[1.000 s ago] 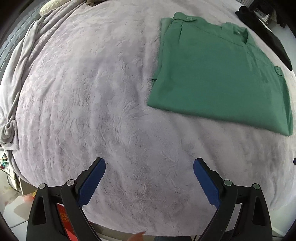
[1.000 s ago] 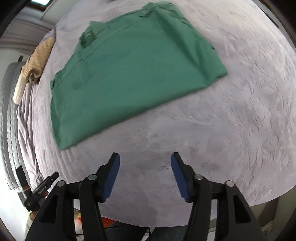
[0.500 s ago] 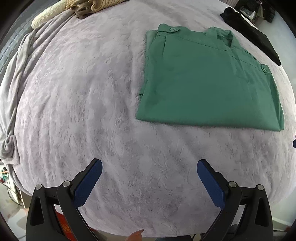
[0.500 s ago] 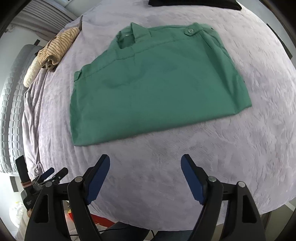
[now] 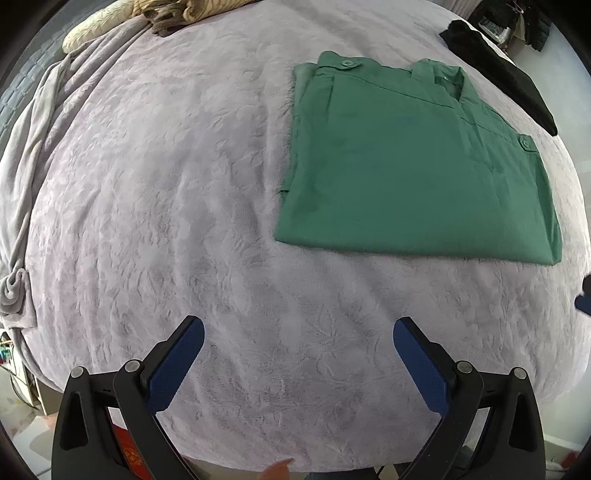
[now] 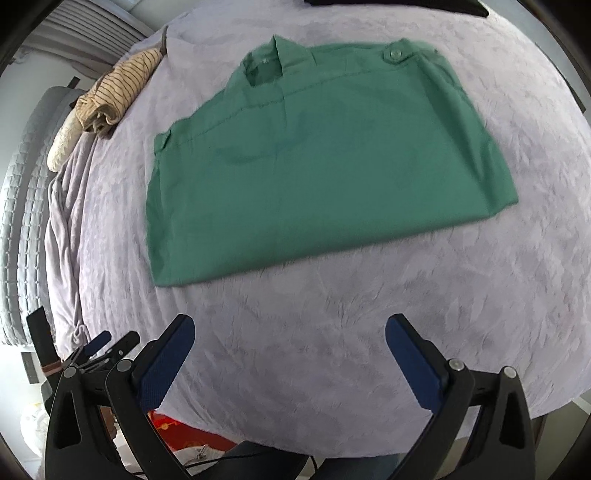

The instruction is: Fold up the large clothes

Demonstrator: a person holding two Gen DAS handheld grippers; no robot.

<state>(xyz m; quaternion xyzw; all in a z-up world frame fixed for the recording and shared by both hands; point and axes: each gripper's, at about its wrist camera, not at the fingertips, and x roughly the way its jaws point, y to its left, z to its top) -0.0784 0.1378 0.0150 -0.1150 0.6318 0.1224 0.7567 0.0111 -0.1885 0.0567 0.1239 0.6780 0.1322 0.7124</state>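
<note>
Left wrist view: folded green shirt (image 5: pixel 417 177) lies flat on the lilac bedspread (image 5: pixel 166 206), collar toward the far edge. Left gripper (image 5: pixel 298 332) hangs over bare bedspread near the shirt's near hem, jaws wide, nothing between them. Beyond the shirt's far right corner lies a black garment (image 5: pixel 498 74); well to the shirt's far left, a striped beige garment (image 5: pixel 177 14) and a pale pillow (image 5: pixel 92 33). Right wrist view: right gripper (image 6: pixel 290 330), jaws opening and empty, hangs apart from the shirt's (image 6: pixel 325 162) near hem. Nothing lies between either gripper and the shirt.
</note>
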